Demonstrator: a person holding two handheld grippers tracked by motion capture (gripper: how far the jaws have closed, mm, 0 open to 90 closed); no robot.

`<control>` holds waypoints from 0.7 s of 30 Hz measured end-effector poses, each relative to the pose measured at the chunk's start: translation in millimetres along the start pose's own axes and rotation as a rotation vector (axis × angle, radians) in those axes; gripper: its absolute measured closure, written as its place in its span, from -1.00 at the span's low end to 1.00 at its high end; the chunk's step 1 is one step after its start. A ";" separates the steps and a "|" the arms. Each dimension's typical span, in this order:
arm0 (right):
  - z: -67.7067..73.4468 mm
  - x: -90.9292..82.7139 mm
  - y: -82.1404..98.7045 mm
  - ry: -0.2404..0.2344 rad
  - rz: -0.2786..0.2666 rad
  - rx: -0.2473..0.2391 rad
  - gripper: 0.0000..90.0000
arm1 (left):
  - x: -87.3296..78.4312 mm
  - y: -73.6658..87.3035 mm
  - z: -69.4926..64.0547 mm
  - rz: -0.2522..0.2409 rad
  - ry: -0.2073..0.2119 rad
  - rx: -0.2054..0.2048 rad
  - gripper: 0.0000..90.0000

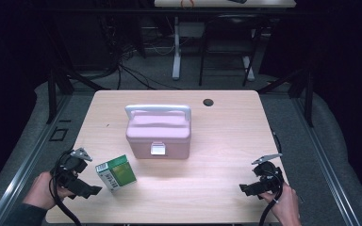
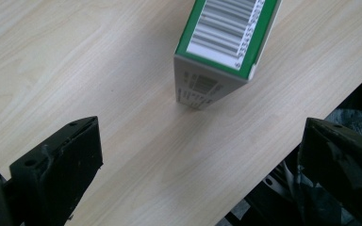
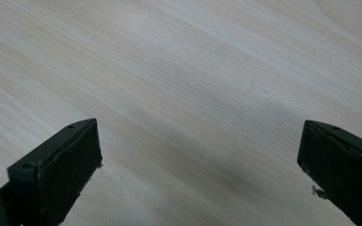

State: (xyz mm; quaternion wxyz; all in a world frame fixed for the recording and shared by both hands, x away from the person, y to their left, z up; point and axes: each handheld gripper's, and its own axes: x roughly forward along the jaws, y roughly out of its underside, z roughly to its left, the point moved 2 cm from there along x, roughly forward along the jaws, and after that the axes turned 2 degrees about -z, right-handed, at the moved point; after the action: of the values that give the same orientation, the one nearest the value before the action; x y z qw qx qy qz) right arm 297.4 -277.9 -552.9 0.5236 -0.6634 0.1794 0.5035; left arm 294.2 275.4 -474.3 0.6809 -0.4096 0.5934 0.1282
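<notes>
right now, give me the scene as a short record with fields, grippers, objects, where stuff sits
surface: wooden table
left gripper: open, near the table's front left edge, jaws apart and holding nothing
right gripper: open, near the front right edge, over bare wood
green box: green and white carton with a barcode, standing just ahead of the left gripper, untouched
pink case: lidded, with a white handle and front latch; mid-table, behind the green box
contact: neither gripper touches anything

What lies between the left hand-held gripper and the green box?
Nothing: the left gripper view shows bare wooden table between the open left hand-held gripper and the green box.
</notes>
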 end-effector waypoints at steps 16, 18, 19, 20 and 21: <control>0.6 2.4 1.5 -0.007 0.014 -0.003 -1.00 | -3.9 -40.6 -8.7 0.090 0.006 0.133 -0.99; 0.8 2.4 1.6 -0.007 0.018 -0.007 -1.00 | -2.7 -47.0 -10.8 0.106 0.009 0.153 -0.99; 0.8 2.5 1.7 -0.009 0.019 -0.009 -1.00 | -2.0 -49.6 -11.6 0.115 0.012 0.160 -0.99; 0.7 2.5 1.7 -0.009 0.019 -0.010 -1.00 | -1.2 -54.3 -12.4 0.127 0.017 0.176 -0.99; 0.7 3.1 1.9 -0.009 0.012 -0.007 -1.00 | -0.7 -57.0 -12.7 0.133 0.021 0.184 -0.99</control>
State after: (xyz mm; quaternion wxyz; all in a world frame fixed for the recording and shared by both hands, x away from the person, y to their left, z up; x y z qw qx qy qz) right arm 296.9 -277.2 -556.5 0.5191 -0.6620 0.1790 0.5102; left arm 322.7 230.6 -450.0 0.6994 -0.3066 0.6356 0.1137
